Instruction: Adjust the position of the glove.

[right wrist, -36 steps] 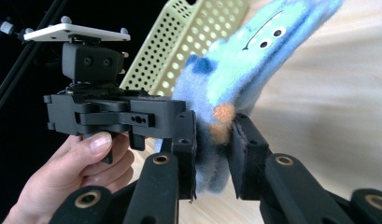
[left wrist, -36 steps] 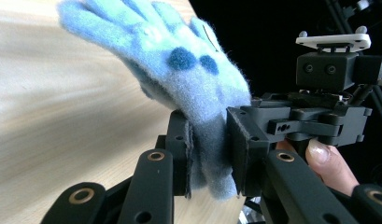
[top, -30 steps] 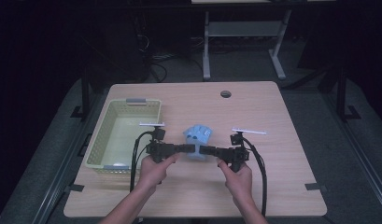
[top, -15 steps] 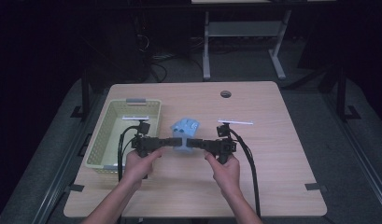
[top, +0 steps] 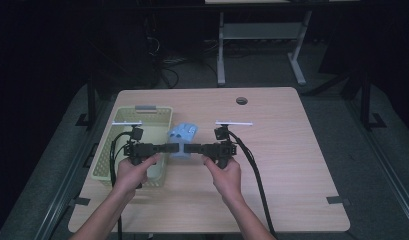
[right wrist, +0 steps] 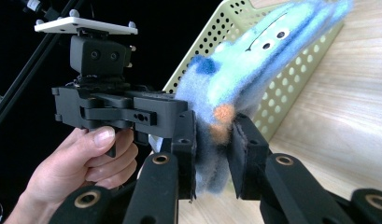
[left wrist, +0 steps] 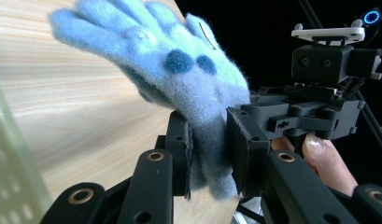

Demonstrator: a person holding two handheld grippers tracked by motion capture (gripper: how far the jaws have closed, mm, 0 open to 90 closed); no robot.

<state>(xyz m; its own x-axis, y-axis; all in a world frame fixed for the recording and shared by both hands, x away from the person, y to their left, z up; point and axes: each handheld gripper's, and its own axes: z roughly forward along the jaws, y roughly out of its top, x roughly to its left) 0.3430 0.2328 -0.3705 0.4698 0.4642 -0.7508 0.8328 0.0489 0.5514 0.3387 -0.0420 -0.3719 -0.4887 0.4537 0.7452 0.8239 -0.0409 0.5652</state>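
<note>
A fluffy light-blue glove with darker spots hangs above the table, just right of the basket. Both grippers clamp its cuff from opposite sides. My left gripper comes in from the left and is shut on the glove; the cuff sits between its pads. My right gripper comes in from the right, shut on the same glove at the cuff. The glove's fingers point away from me.
A pale green perforated basket stands at the table's left, under my left hand. The wooden table has a round cable hole near its far edge. Black cables trail from both grippers toward me.
Both grippers have carried the glove leftward together, from the table's middle to the basket's right rim. Their hold on it is unchanged.
</note>
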